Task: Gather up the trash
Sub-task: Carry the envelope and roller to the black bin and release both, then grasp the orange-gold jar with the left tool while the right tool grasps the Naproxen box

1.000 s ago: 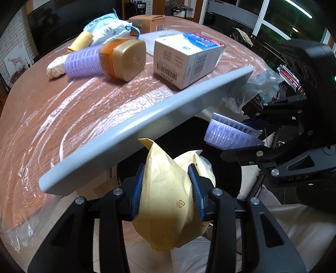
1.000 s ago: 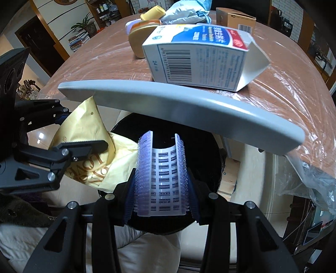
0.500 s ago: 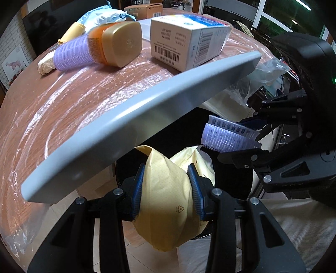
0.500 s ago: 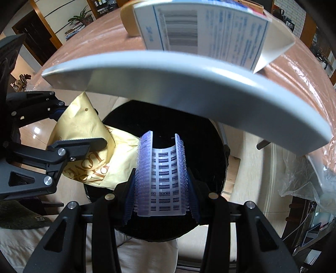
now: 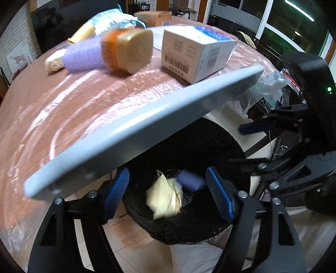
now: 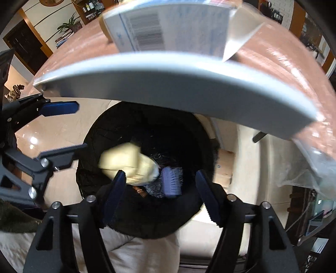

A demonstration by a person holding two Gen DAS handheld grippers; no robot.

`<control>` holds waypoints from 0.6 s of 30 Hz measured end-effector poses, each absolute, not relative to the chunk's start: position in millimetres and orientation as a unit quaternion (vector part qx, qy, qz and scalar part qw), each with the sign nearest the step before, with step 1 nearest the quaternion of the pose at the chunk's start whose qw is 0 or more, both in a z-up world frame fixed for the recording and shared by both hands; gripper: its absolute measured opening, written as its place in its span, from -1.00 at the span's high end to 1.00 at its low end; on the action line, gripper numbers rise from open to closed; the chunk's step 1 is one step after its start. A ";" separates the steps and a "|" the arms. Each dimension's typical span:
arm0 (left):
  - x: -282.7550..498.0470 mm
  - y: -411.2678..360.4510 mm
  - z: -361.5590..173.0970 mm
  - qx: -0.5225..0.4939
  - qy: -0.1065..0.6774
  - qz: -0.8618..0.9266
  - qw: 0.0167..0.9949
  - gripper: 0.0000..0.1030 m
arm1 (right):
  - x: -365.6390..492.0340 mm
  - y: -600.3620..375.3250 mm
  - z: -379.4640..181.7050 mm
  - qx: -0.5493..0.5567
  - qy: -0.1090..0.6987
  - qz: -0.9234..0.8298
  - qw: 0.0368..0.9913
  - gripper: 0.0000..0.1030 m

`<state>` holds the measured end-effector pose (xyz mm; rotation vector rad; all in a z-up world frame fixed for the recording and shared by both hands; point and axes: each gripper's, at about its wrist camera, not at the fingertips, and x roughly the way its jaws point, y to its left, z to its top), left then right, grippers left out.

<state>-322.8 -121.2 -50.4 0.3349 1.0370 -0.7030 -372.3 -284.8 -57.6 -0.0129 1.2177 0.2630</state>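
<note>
Both grippers hang side by side over a black bin (image 5: 212, 229) (image 6: 98, 134) below the table's front edge. My left gripper (image 5: 168, 191) has its jaws opening, nothing between the pads. The yellow wrapper (image 5: 162, 196) (image 6: 126, 162) lies blurred down inside the bin. My right gripper (image 6: 160, 194) also has its jaws opening and holds nothing. The purple ridged plastic piece (image 6: 171, 181) (image 5: 191, 181) lies in the bin beside the wrapper. The right gripper's blue fingers (image 5: 255, 127) show at the right of the left wrist view.
On the plastic-covered table (image 5: 63, 109) lie a white carton (image 5: 197, 54) (image 6: 170, 27), an orange bottle with a gold cap (image 5: 128, 50), a purple tube (image 5: 82, 55), a blue-white bag (image 5: 111, 19) and a brown box (image 5: 155, 17). The grey table edge (image 5: 136, 138) (image 6: 178, 84) overhangs the bin.
Both grippers opened. The yellow wrapper left the left gripper and the purple piece left the right gripper; both dropped into the bin.
</note>
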 end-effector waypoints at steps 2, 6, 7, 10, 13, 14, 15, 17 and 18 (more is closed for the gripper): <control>-326.2 -112.8 -40.7 0.153 0.474 -0.324 0.804 -0.53 | -383.1 -291.9 -43.2 -0.008 0.559 0.116 0.821 -0.40; -334.3 -90.7 -3.9 0.117 0.452 -0.335 0.818 -0.66 | -399.4 -305.6 -10.4 -0.010 0.528 0.098 0.843 -0.56; -335.7 -84.9 9.1 0.105 0.443 -0.340 0.823 -0.71 | -403.7 -307.0 3.7 -0.019 0.512 0.090 0.854 -0.66; -338.0 -72.8 49.6 0.077 0.387 -0.357 0.847 -0.97 | -407.0 -311.7 33.5 -0.037 0.461 0.075 0.883 -0.91; -326.4 -76.1 69.0 0.093 0.337 -0.332 0.876 -0.97 | -397.4 -312.8 54.9 -0.037 0.416 0.071 0.906 -0.92; -314.7 -80.5 69.5 0.101 0.334 -0.323 0.880 -0.97 | -389.8 -312.2 57.4 -0.033 0.412 0.074 0.908 -0.92; -305.0 -83.3 67.5 0.109 0.335 -0.315 0.881 -0.97 | -383.3 -312.7 58.5 -0.029 0.409 0.075 0.909 -0.92; -284.3 -95.0 59.1 0.129 0.336 -0.308 0.881 -0.97 | -362.0 -308.6 56.7 -0.022 0.407 0.082 0.909 -0.92; -276.3 -99.8 53.9 0.135 0.342 -0.311 0.877 -0.97 | -354.3 -305.8 55.2 -0.024 0.409 0.082 0.909 -0.92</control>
